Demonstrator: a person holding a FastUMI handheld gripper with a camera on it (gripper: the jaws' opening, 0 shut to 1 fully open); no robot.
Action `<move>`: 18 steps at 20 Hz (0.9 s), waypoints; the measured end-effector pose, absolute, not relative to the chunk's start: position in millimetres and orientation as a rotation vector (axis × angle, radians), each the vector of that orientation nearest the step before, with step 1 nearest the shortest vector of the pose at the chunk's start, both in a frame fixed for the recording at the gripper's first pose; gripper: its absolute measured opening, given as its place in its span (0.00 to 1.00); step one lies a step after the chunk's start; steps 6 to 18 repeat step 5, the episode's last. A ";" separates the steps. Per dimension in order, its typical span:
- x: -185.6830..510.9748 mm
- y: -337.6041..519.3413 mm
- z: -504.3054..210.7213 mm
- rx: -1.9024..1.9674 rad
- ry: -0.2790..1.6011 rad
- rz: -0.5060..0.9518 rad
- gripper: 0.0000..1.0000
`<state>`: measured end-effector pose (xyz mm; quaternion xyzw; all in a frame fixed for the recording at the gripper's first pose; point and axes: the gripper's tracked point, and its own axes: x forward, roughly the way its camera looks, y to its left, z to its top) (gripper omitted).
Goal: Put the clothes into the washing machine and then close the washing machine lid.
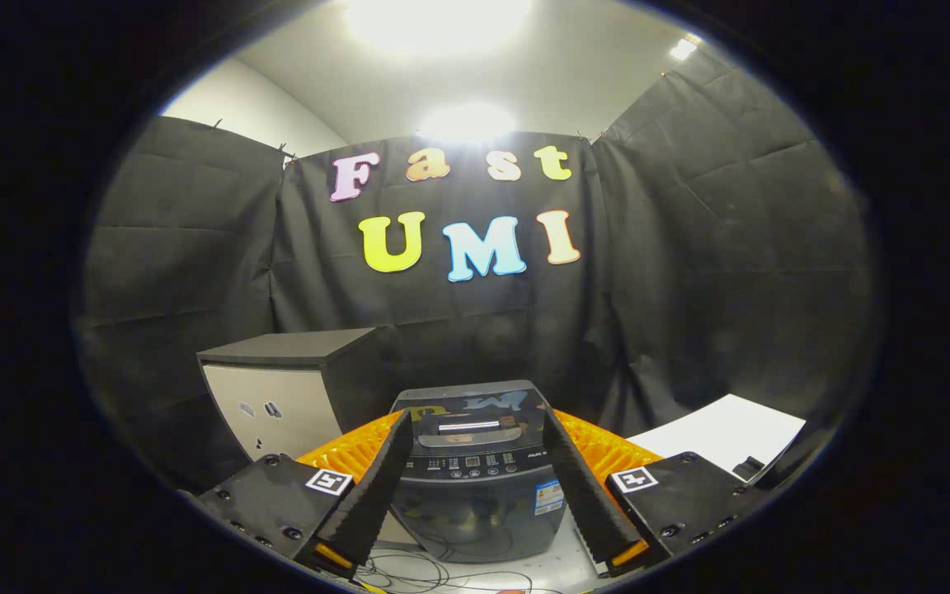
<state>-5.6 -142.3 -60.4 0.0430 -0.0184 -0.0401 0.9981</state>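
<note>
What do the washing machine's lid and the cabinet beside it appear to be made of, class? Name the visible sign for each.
Washing machine lid: probably glossy glass or plastic, since it mirrors the booth wall. Cabinet: apparently matte board or laminate, with a dark top, pale front and no glare. The gripper hangs with jaws open, the washing machine beyond them.

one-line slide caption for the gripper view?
Open, empty tongs frame the lid-down washing machine, with a cabinet behind.

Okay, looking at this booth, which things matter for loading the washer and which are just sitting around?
For the job:
- washing machine, straight ahead beyond the fingers, lid down
- hand-held gripper, fingers spread apart, holding nothing

Just lying about:
- grey cabinet, behind the machine on one side
- white board, on the other side
- cables on the floor in front of the machine
</note>
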 end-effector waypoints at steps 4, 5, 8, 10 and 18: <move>-11.8 -146.3 -66.7 0.108 -0.026 -0.103 0.98; -12.5 -146.1 -66.8 0.113 -0.025 -0.105 0.98; -12.5 -146.1 -66.8 0.113 -0.025 -0.105 0.98; -12.5 -146.1 -66.8 0.113 -0.025 -0.105 0.98; -12.5 -146.1 -66.8 0.113 -0.025 -0.105 0.98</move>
